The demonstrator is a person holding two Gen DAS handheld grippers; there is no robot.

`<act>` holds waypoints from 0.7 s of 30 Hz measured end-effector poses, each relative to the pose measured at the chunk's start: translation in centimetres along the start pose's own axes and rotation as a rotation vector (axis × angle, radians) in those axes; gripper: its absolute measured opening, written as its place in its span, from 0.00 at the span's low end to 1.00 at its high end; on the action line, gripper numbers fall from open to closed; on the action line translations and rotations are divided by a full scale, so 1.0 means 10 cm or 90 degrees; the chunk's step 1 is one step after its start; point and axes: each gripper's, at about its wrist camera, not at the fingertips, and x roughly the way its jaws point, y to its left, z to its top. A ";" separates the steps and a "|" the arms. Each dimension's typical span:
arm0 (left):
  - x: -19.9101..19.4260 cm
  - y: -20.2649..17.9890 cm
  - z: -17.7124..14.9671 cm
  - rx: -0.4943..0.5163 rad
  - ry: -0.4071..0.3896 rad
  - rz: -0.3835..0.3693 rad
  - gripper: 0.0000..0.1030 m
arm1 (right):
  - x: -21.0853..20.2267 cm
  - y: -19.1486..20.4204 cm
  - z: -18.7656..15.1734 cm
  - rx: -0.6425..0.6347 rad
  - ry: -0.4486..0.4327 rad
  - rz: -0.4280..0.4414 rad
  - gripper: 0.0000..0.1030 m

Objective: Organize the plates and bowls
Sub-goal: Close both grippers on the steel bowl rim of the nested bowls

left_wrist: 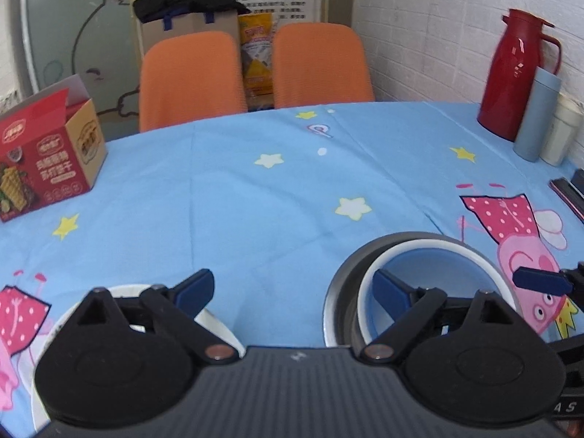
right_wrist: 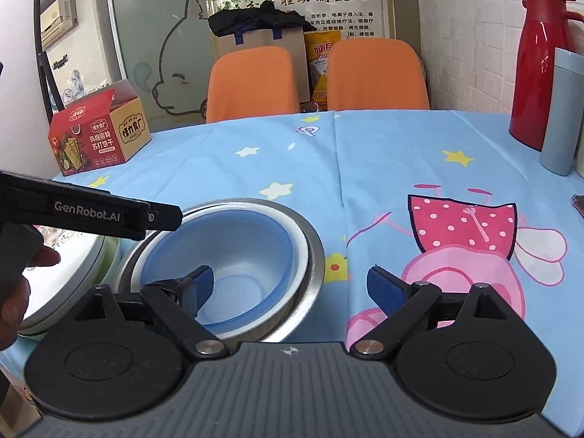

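Both claws wide open, nothing held. Left claw (left_wrist: 292, 292) low over the worktop (left_wrist: 255, 200), between a white plate (left_wrist: 219, 323) on its left and a stack of bowls on its right. Blue bowl (right_wrist: 233, 255) inside a white bowl (right_wrist: 301, 252), both inside a metal bowl (right_wrist: 314, 259). Right claw (right_wrist: 290, 284) just above, one fingertip (right_wrist: 200, 284) dipped into the blue bowl, the other outside the stack. Red cracker box (right_wrist: 98, 135) and red jug (right_wrist: 540, 69) far back.
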 end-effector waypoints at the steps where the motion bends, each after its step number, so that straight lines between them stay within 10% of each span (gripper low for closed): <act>1: 0.03 0.01 0.00 0.021 0.004 -0.017 0.87 | 0.02 0.00 -0.01 -0.001 0.004 -0.001 1.00; 21: 0.45 -0.14 0.11 0.083 0.120 -0.078 0.87 | 0.25 -0.02 -0.03 0.018 0.024 0.013 1.00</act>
